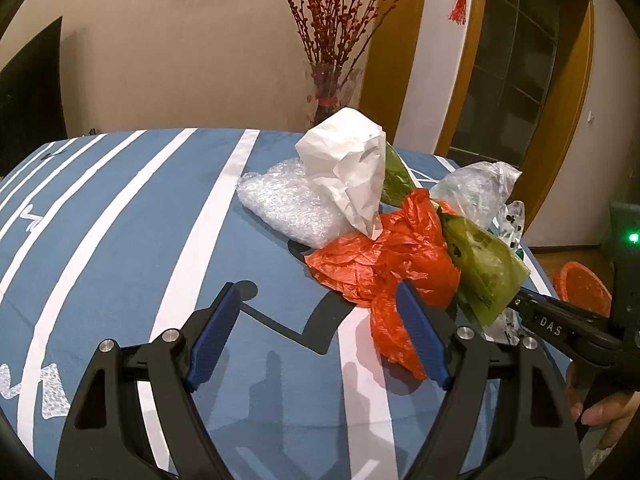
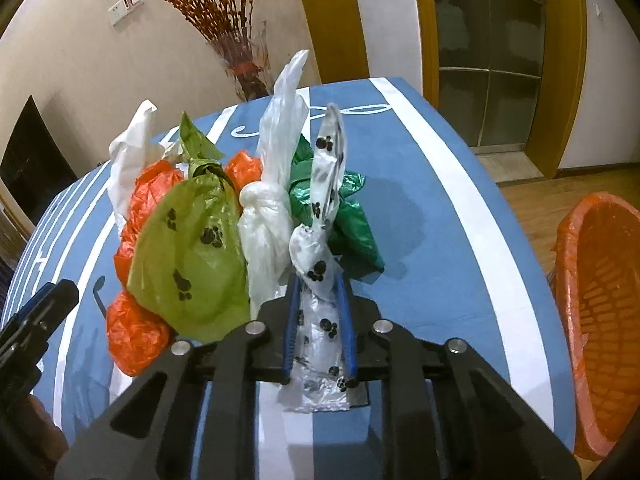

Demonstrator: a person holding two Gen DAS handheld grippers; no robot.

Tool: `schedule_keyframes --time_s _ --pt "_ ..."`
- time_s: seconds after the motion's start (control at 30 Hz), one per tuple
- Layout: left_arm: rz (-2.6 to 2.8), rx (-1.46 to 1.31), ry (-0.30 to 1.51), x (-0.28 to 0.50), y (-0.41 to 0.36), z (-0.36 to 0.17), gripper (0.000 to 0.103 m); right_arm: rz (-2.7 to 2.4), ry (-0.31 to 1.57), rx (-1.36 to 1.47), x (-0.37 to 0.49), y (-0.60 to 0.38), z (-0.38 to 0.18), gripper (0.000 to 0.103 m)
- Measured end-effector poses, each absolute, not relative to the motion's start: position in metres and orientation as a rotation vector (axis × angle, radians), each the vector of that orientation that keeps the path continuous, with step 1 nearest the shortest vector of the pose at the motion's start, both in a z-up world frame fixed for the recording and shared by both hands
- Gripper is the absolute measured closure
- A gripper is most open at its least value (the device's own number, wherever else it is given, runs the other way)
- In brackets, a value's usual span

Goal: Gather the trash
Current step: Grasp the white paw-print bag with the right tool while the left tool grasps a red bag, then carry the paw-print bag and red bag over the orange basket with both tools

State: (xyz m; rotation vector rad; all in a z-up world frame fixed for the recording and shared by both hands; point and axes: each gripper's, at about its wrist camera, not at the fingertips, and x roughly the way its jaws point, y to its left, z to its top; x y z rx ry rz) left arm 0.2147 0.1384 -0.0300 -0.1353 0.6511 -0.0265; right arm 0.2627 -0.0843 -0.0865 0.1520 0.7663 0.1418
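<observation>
A heap of plastic bags lies on the blue striped tablecloth (image 1: pixel 120 220). My right gripper (image 2: pixel 318 284) is shut on a white paw-print bag (image 2: pixel 320 328), whose knotted top stands up between the blue pads. Around it are a light green paw-print bag (image 2: pixel 192 256), a knotted clear bag (image 2: pixel 264 220), a dark green bag (image 2: pixel 352 220) and an orange bag (image 2: pixel 136 332). My left gripper (image 1: pixel 316 286) is open just above the cloth; its right finger touches the orange bag (image 1: pixel 384 256), and nothing lies between the fingers. White crumpled paper (image 1: pixel 348 168) and bubble wrap (image 1: pixel 280 200) sit behind.
An orange basket lined with an orange bag (image 2: pixel 600 320) stands on the floor past the table's right edge. A glass vase of red branches (image 1: pixel 332 88) stands behind the table's far edge. A person's hand (image 1: pixel 600 412) holds the right gripper.
</observation>
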Motion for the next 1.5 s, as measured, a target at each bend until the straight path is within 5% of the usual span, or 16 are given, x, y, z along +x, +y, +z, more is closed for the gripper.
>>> schedule_keyframes --time_s 0.77,0.87,1.03,1.5 --pt "-0.133 -0.089 0.758 0.265 0.080 -0.048 0.020 0.122 0.691 0.167 0.210 -0.118 -0.069 0.094" --pt "-0.143 -0.106 0.780 0.272 0.078 -0.051 0.028 0.117 0.693 0.169 0.207 -0.121 -0.070 0.094" --pt "-0.160 -0.097 0.795 0.275 0.076 -0.052 0.057 0.111 0.690 0.172 0.202 -0.127 -0.069 0.094" --pt "-0.149 -0.089 0.690 0.226 0.087 -0.015 0.061 0.113 0.639 0.174 0.176 -0.130 -0.048 0.094"
